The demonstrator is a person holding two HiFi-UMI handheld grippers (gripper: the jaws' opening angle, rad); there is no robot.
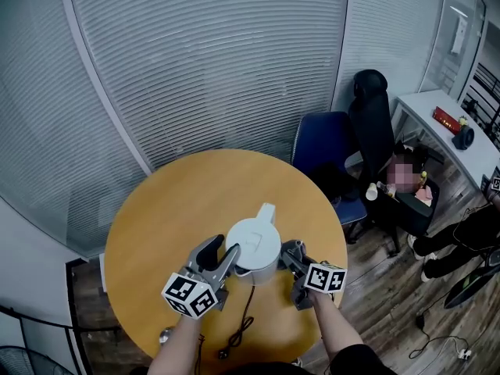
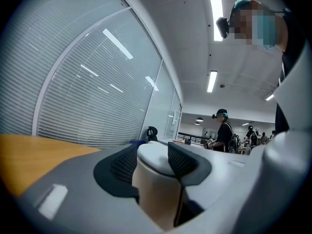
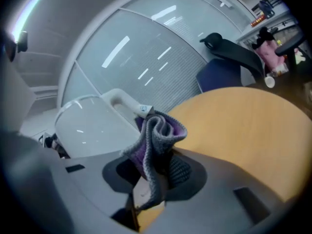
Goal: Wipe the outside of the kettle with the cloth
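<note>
A white kettle [image 1: 252, 247] stands near the front of the round wooden table [image 1: 172, 201], with a long white part [image 1: 267, 212] pointing away from me. My left gripper [image 1: 226, 255] is at its near left side. Its jaws are closed on a white-topped, cream-sided part of the kettle [image 2: 156, 189], which fills the gap between the pads [image 2: 181, 161]. My right gripper [image 1: 287, 255] is at the kettle's right side, shut on a bunched grey and purple cloth [image 3: 156, 135]. The cloth sits right beside the kettle's lid and wall [image 3: 92, 128]; whether it touches them I cannot tell.
A black power cord [image 1: 244, 323] trails from the kettle toward the table's front edge. Behind the table runs a glass wall with blinds [image 1: 211, 61]. A blue chair [image 1: 324, 143] and a black office chair [image 1: 372, 119] stand at the right, near a seated person and a white desk [image 1: 441, 135].
</note>
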